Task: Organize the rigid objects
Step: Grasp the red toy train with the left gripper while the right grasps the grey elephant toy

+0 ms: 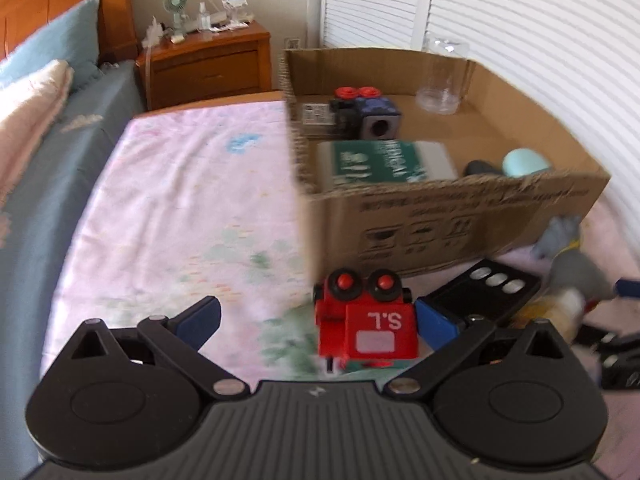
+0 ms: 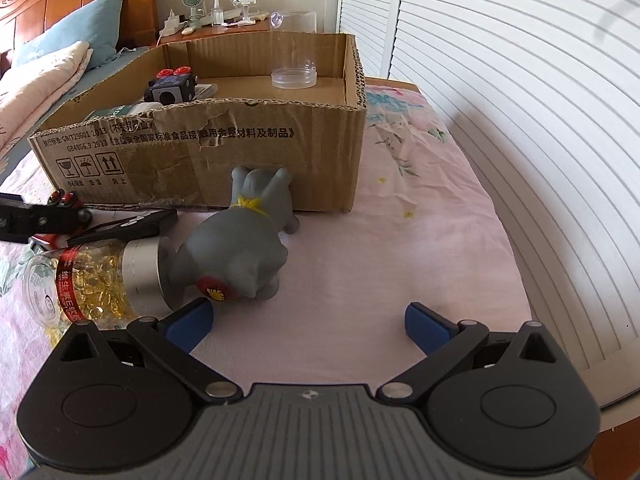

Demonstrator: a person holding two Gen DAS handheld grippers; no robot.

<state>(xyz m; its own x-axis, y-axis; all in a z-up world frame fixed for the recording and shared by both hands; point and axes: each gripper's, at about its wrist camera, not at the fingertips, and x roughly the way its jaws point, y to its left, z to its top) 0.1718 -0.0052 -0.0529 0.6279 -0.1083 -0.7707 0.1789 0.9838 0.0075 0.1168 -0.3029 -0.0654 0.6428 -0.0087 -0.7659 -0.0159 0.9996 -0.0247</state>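
Note:
A red toy train [image 1: 366, 320] marked "S.L" lies on the pink sheet between the wide-open fingers of my left gripper [image 1: 318, 322], closer to the right finger. An open cardboard box [image 1: 460, 220] stands behind it, holding a dark toy train [image 1: 360, 114], a green box [image 1: 380, 162], a clear jar [image 1: 440, 80] and a pale blue object [image 1: 524, 162]. In the right wrist view a grey toy dog [image 2: 244, 248] stands before the box [image 2: 240, 152]. My right gripper [image 2: 308, 324] is open and empty, its left finger beside the dog's rear.
A black remote [image 1: 484, 292] lies right of the red train. A bottle of yellow capsules [image 2: 92, 280] lies left of the dog. A wooden nightstand [image 1: 208, 60] with clutter stands beyond the bed. White slatted doors [image 2: 520, 120] run along the right.

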